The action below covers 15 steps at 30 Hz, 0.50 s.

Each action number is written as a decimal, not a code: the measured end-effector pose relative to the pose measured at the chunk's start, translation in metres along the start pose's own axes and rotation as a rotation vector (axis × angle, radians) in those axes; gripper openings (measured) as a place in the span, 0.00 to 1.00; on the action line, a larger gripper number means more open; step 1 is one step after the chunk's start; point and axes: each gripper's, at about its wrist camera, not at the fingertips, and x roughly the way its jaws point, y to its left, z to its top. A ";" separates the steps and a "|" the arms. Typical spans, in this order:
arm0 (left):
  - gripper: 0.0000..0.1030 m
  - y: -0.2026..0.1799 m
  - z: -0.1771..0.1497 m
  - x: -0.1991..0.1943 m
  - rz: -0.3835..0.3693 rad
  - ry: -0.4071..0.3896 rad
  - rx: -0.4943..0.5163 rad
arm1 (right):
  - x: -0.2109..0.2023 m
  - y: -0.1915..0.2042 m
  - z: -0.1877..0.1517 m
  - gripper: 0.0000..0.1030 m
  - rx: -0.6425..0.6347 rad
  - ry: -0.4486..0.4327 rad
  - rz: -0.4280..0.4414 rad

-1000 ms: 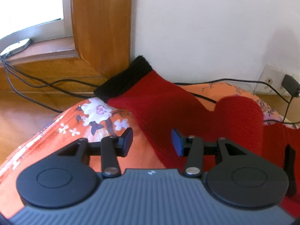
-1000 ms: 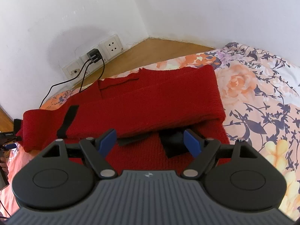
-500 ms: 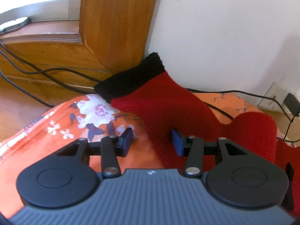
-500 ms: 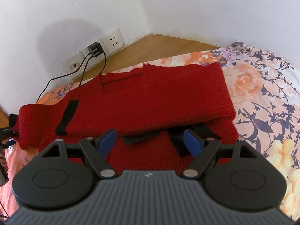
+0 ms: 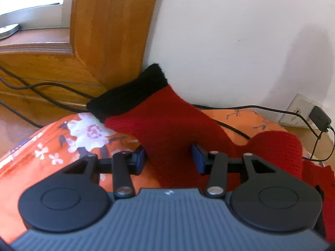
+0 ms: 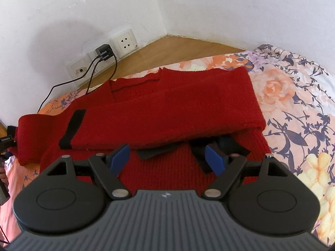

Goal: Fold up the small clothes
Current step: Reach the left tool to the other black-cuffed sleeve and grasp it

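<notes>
A: Where's the red knit sweater [image 6: 167, 113] now?

B: Flat on the floral bedsheet [image 6: 293, 108]. One sleeve is laid across the body, its black cuff [image 6: 72, 128] at nine o'clock in the right wrist view. The other sleeve [image 5: 159, 125] runs out toward the wall at twelve o'clock of the left claw [image 5: 168, 158], ending in a black cuff [image 5: 127, 94] against the wooden window frame [image 5: 113, 31].

A: What changed in the last second?

B: The left claw has crept forward along that sleeve; the cuff and wall loom larger than before. The right claw [image 6: 167, 159] has drawn back a little, showing more of the sweater.

A: And the jaws?

B: Both claws gape wide, holding nothing. The left one straddles the sleeve's edge; the right hangs above the hem near a dark patch [image 6: 219, 146].

A: So for the folding?

B: I'd judge the second sleeve is next: the left must pinch it nearer the cuff and bring it across. The charger cable [image 5: 230, 125] lies close and could snag
</notes>
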 end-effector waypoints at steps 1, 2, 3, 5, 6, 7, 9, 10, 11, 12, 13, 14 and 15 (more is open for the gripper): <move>0.42 -0.001 0.000 0.000 -0.004 -0.002 0.004 | 0.000 0.001 0.000 0.82 -0.003 -0.002 0.000; 0.36 -0.002 0.000 -0.001 -0.006 -0.003 0.009 | 0.000 0.001 0.000 0.82 -0.005 -0.003 0.000; 0.32 -0.003 0.000 -0.002 -0.007 -0.005 0.017 | 0.000 0.002 0.000 0.82 -0.005 -0.003 0.002; 0.18 -0.004 0.002 -0.003 -0.018 -0.006 0.027 | 0.000 0.003 0.000 0.82 -0.006 -0.003 0.007; 0.16 -0.003 0.003 -0.005 -0.029 -0.007 0.024 | 0.000 0.003 0.000 0.82 -0.008 -0.003 0.009; 0.14 -0.002 0.004 -0.007 -0.036 -0.011 0.023 | 0.000 0.004 0.000 0.82 -0.010 -0.004 0.011; 0.13 -0.002 0.007 -0.015 -0.051 -0.028 0.023 | 0.000 0.004 0.000 0.82 -0.012 -0.006 0.016; 0.13 -0.001 0.008 -0.019 -0.060 -0.035 0.022 | 0.000 0.004 0.000 0.82 -0.012 -0.006 0.018; 0.13 -0.003 0.010 -0.024 -0.074 -0.044 0.022 | 0.000 0.004 0.000 0.82 -0.012 -0.007 0.019; 0.13 -0.004 0.011 -0.029 -0.085 -0.053 0.025 | -0.001 0.004 0.000 0.82 -0.012 -0.008 0.021; 0.12 -0.006 0.012 -0.034 -0.097 -0.064 0.031 | -0.001 0.004 0.000 0.82 -0.012 -0.009 0.023; 0.12 -0.009 0.014 -0.040 -0.107 -0.075 0.037 | -0.001 0.004 0.000 0.82 -0.011 -0.010 0.025; 0.12 -0.012 0.015 -0.045 -0.117 -0.084 0.043 | -0.001 0.004 0.000 0.82 -0.011 -0.011 0.027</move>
